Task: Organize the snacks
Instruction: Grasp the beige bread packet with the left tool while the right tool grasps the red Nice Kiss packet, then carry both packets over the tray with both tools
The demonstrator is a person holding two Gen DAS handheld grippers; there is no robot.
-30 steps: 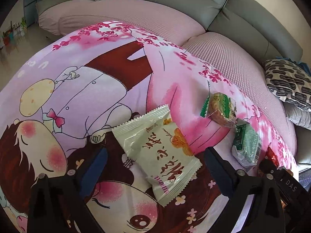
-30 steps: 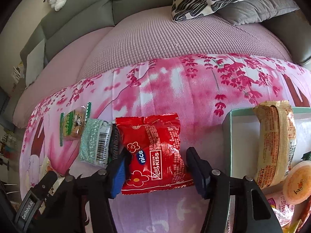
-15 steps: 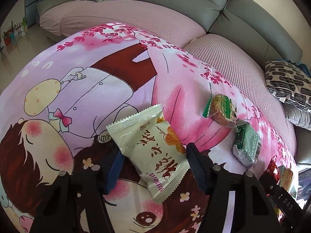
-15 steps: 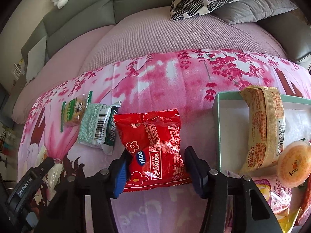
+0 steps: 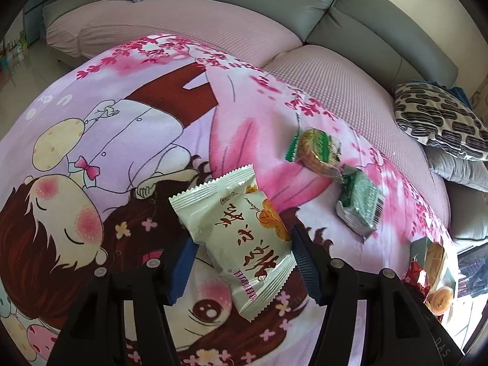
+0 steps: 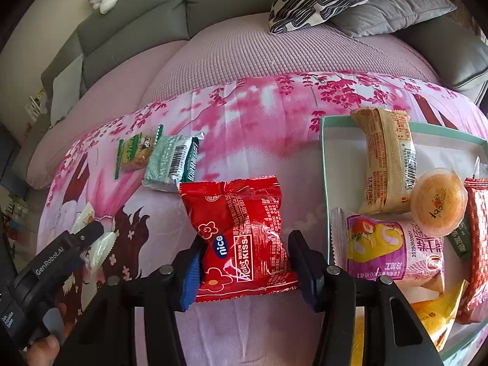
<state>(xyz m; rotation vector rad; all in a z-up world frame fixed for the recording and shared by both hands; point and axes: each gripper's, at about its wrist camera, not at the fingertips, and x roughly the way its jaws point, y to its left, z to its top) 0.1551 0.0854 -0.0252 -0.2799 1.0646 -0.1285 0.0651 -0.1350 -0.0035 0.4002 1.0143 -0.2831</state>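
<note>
The left hand-held gripper [image 5: 242, 262] is closing in on the pale green snack packet [image 5: 236, 241]; a second ago its jaws were standing wide on either side, and now they are pressing against the packet's edges, so the grasp is looking nearly made, though the packet is still lying on the cartoon-print cloth [image 5: 122, 140]. The right hand-held gripper [image 6: 244, 268] is squeezing the red snack bag [image 6: 239, 235] between its jaws, as it was a second ago, and is drawing nearer to the mint-rimmed tray [image 6: 324, 158] just to its right, which is already holding several snacks, among them a tan wrapped cake [image 6: 387, 164] and an orange jelly cup [image 6: 437, 202]. Farther out, a small green biscuit pack [image 6: 134, 152] and a green foil packet [image 6: 170, 163] are waiting side by side on the cloth, near the sofa [image 6: 244, 48]. Judging from this, both held snacks are probably heading for the tray next
</note>
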